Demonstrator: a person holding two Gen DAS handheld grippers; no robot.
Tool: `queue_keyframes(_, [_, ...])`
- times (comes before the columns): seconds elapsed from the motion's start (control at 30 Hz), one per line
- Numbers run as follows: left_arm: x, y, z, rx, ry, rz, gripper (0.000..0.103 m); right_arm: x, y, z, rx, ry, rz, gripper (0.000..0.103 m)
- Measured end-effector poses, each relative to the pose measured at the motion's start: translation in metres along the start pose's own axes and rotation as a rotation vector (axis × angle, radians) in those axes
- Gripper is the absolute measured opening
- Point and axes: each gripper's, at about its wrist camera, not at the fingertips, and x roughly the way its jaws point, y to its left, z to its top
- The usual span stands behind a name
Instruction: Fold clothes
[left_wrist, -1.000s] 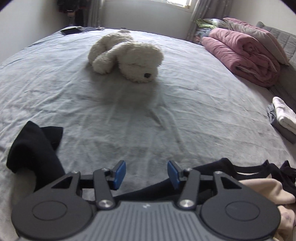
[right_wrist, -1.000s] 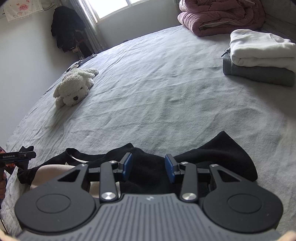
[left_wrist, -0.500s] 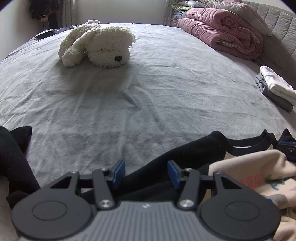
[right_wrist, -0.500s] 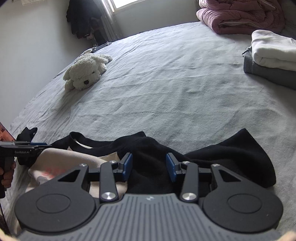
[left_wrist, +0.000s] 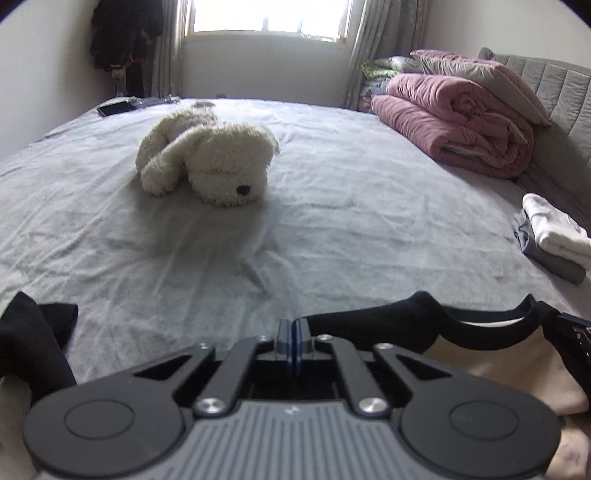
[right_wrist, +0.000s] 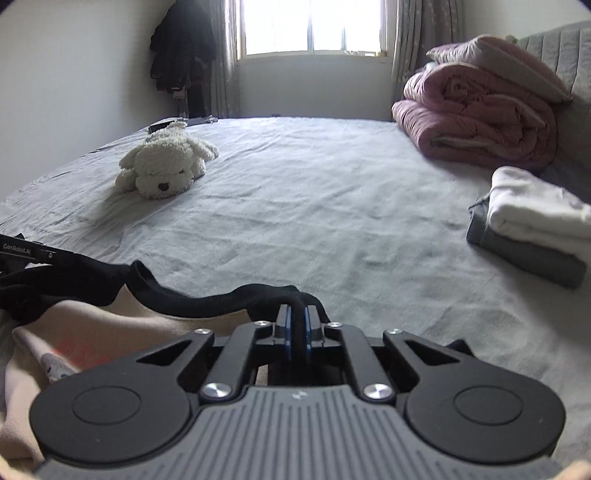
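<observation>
Lying along the near edge of the grey bed (left_wrist: 332, 229) is the garment being folded, a black and cream top (right_wrist: 96, 317); its black trim runs from the far left across to the right gripper, with the cream body below it. At the left, a loose black part of it (left_wrist: 33, 332) sits bunched on the sheet. The left gripper (left_wrist: 291, 345) has just been closing, and its blue pads now meet with no gap showing; the black hem lies just beside and behind them (whether any cloth is nipped between them cannot be told from this view). Further back on the bed rests a white plush dog (left_wrist: 210, 166), well apart from the garment, with a dark phone (left_wrist: 116, 108) near the far left corner. Moving right, the right gripper (right_wrist: 297, 326) has also just been closing and now pinches a thick roll of the black trim between its pads. At the far right, a white folded garment lies on a grey one in a folded stack (right_wrist: 532, 225), and a rolled pink quilt (right_wrist: 476, 122) sits against the padded headboard (left_wrist: 554, 92).
</observation>
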Motion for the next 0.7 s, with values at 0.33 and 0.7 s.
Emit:
queue_keyframes(0.33, [0.025,-0.026,0.047,0.112,-0.132,0.152,0.002,0.031,0.009,0.05,-0.17,-0.118,-0.141,0.008])
queue_keyframes(0.7, [0.105,-0.041,0.092,0.12,-0.167,0.276,0.002,0.122,-0.002,0.087,-0.167,-0.102,-0.235,0.008])
